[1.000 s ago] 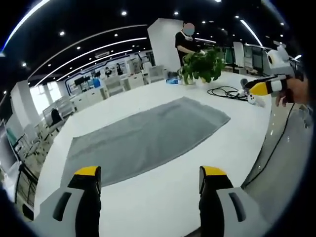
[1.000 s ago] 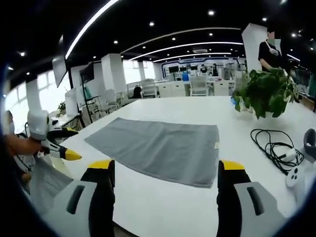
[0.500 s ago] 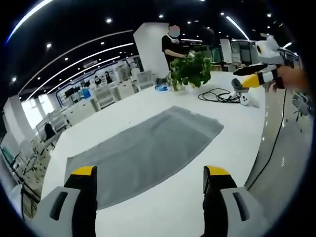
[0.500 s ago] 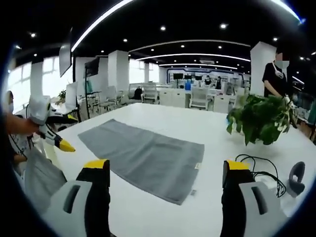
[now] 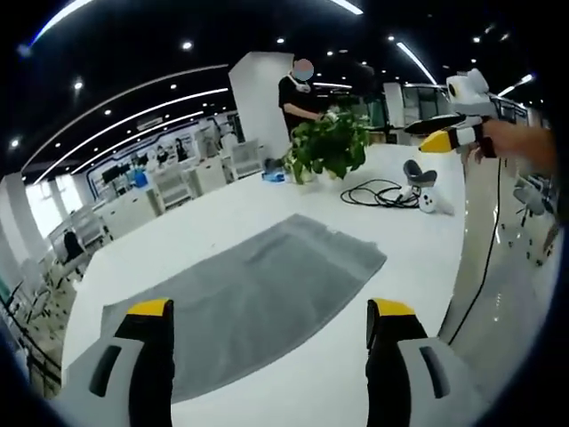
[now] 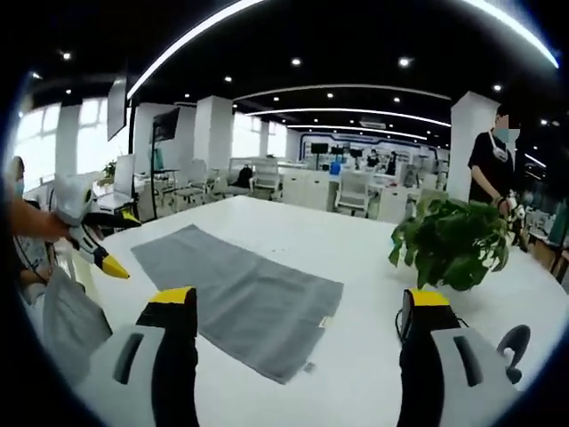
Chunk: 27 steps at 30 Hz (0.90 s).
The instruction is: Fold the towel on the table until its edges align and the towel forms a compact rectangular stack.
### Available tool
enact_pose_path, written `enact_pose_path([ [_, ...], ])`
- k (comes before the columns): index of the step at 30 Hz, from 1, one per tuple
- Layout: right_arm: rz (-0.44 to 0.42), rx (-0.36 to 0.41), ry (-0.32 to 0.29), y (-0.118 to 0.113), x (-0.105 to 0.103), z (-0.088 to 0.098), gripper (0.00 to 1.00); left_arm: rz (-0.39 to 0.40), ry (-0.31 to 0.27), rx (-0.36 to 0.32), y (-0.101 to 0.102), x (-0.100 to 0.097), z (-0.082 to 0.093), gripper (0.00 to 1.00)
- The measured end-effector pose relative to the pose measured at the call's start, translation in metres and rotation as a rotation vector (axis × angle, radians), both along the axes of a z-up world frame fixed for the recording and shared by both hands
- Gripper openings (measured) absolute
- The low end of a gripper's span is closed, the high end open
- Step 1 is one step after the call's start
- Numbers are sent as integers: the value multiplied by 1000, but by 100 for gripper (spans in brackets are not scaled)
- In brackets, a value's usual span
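A grey towel (image 5: 244, 307) lies spread flat in a single layer on a white table (image 5: 222, 213), unfolded, its long sides running away from the near table edge. In the right gripper view the same towel (image 6: 240, 298) shows a small white label at one long edge, near its closest corner.

The left gripper (image 5: 267, 356) hovers above the near edge of the table, its two yellow-tipped jaws wide apart with nothing between them; the towel lies just ahead of them. The right gripper (image 6: 298, 356) is also spread wide and empty, held above the table off the towel's near end.

In the left gripper view the right gripper (image 5: 458, 120) appears at the upper right, held in a hand (image 5: 524, 147), well away from the towel. In the right gripper view the left gripper (image 6: 89, 227) appears at the left, beside the towel's far side.

Beyond the towel stands a leafy potted plant (image 5: 324, 147). Near it lie a coil of black cable (image 5: 378, 193) and a white handheld controller (image 5: 422, 182), both clear of the towel. A person in a dark top (image 5: 298, 93) stands behind the plant. Desks and chairs of an open office stretch out behind.
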State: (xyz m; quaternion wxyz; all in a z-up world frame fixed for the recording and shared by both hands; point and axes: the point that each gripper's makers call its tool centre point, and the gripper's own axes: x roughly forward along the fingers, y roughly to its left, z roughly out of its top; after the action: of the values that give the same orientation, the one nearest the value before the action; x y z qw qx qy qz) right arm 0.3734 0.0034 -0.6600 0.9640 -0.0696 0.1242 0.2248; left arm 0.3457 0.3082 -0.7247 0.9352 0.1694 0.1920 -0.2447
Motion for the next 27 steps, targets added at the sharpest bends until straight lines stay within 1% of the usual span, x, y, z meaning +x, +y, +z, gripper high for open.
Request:
enact_pose_path([
  [5, -3, -40, -5, -18, 9, 8, 96, -42, -6, -15, -24, 1, 9, 91],
  [6, -5, -41, -7, -20, 10, 9, 96, -45, -5, -16, -26, 2, 10, 91],
  [9, -12, -23, -4, -26, 17, 13, 95, -78, -20, -15, -41, 5, 18, 91],
  [12, -18, -24, -6, -30, 24, 15, 95, -106, -26, -18, -55, 9, 24, 90],
  [15, -16, -34, -7, -31, 30, 16, 93, -133, -22, -10, -67, 11, 26, 90],
  [16, -18, -38, -9, -32, 33, 18, 93, -145, -17, -17, -73, 12, 26, 90],
  [17, -19, -36, -11, -33, 36, 19, 93, -152, -15, -21, -77, 12, 26, 90],
  [19, -18, -31, -12, -34, 41, 21, 91, -176, -13, 2, -87, 14, 25, 89],
  [20, -21, -36, -14, -36, 46, 23, 90, -200, -21, 26, -93, 15, 23, 89],
  [22, -18, -45, -15, -38, 52, 24, 89, -221, -15, 40, -101, 15, 19, 89],
  [26, -16, -47, -11, -40, 66, 24, 86, -238, 23, 18, -117, 20, 11, 88],
  [27, -16, -52, -10, -40, 69, 23, 85, -245, 21, 21, -121, 21, 10, 88],
])
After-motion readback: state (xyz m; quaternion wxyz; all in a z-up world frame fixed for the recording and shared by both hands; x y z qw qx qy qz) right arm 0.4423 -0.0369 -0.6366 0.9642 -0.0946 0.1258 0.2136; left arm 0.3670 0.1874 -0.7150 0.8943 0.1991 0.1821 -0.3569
